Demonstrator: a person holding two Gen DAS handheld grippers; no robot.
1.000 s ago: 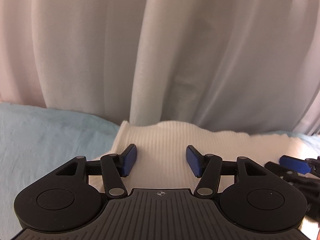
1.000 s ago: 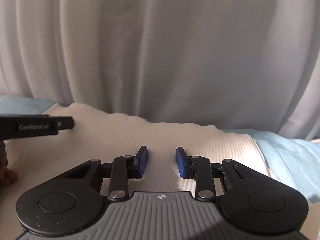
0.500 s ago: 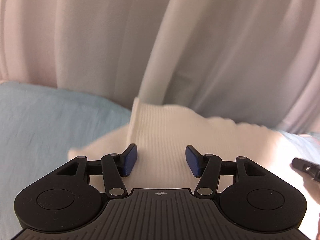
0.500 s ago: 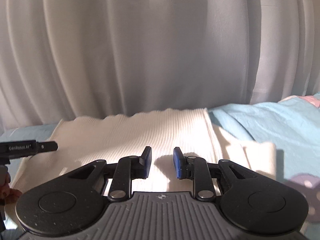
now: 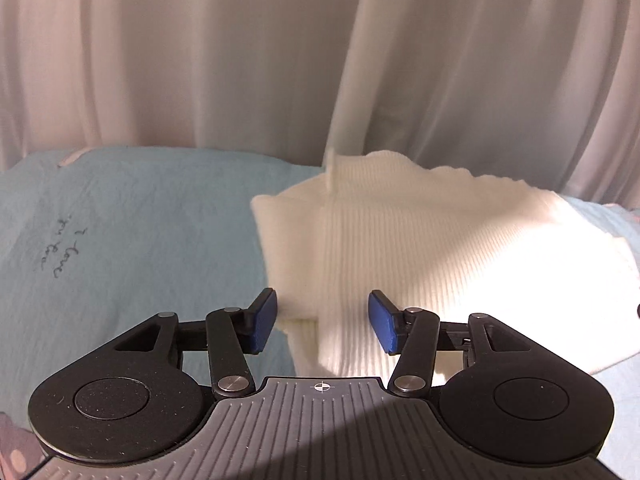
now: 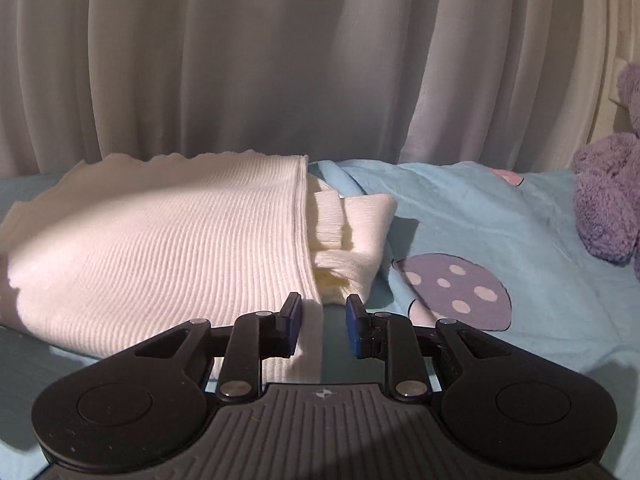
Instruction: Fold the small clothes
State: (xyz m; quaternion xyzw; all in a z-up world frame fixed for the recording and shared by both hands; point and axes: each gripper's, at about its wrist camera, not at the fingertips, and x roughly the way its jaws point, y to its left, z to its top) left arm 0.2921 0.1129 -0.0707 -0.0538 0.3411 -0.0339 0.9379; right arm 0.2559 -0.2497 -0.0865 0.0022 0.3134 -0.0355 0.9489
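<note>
A white ribbed garment point(image 5: 420, 248) lies folded on a light blue bed sheet point(image 5: 140, 232). In the left wrist view my left gripper point(image 5: 322, 322) is open and empty, just above the garment's near left corner. In the right wrist view the same garment point(image 6: 168, 248) lies to the left, with folded layers and a sleeve end point(image 6: 356, 232) showing at its right edge. My right gripper point(image 6: 322, 326) is open and empty, over the garment's near right corner and the sheet.
White curtains point(image 6: 280, 60) hang close behind the bed. A purple plush toy point(image 6: 608, 200) sits at the right on the sheet, near a purple mushroom print point(image 6: 456, 288). Handwriting-style print point(image 5: 60, 252) marks the sheet at the left.
Both grippers have drawn back and swung outward, the left to the garment's left edge and the right to its right edge. The other gripper is no longer in either view.
</note>
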